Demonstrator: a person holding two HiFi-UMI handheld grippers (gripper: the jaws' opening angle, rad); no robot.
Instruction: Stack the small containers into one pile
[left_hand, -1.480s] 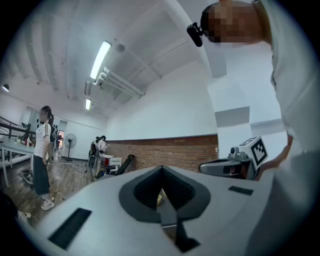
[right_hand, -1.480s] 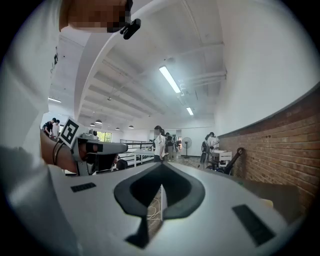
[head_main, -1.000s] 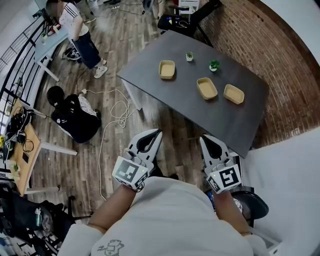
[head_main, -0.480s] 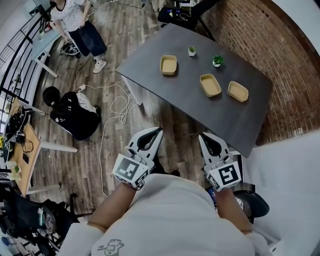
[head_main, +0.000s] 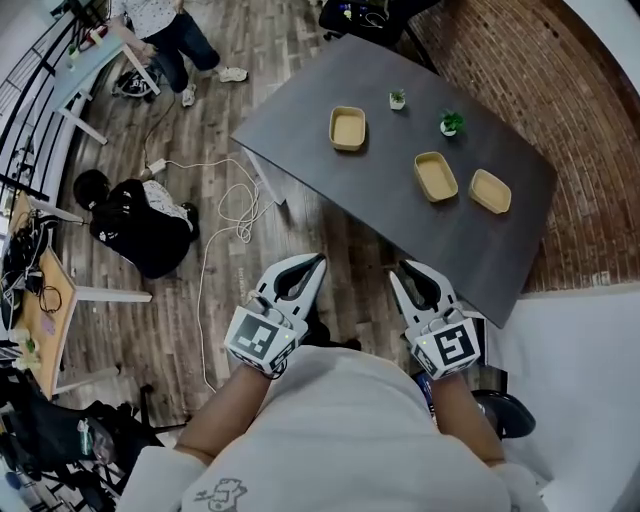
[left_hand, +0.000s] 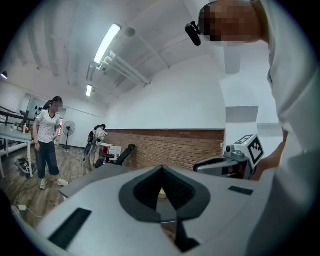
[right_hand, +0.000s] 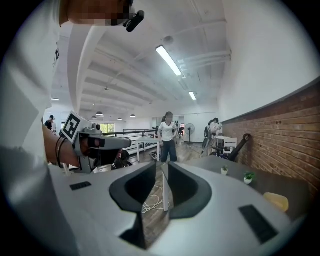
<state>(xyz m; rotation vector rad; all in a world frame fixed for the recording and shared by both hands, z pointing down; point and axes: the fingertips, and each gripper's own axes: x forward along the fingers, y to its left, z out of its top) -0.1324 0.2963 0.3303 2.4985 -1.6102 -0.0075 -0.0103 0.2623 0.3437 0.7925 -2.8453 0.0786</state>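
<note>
Three small tan containers sit on a grey table (head_main: 330, 165): one near the left end (head_main: 347, 128), and two close together toward the right, one (head_main: 436, 176) beside the other (head_main: 491, 190). Both grippers hang over the wooden floor, well short of the table. My left gripper (head_main: 316, 263) is shut and empty, its tips meeting in the left gripper view (left_hand: 161, 169). My right gripper (head_main: 408, 272) has just been opening; a narrow gap shows between its jaws (right_hand: 162, 165) with nothing in it. One container (right_hand: 276, 201) shows at the right edge of the right gripper view.
Two small potted plants (head_main: 398, 98) (head_main: 451, 122) stand at the table's far side. A crouching person in black (head_main: 140, 225) and a white cable (head_main: 235, 215) are on the floor at left. A brick wall (head_main: 560, 90) runs behind the table.
The right gripper's jaws have parted from shut. The table and containers have slid a little to the right in the head view. The standing person at top left has moved toward the frame's edge.
</note>
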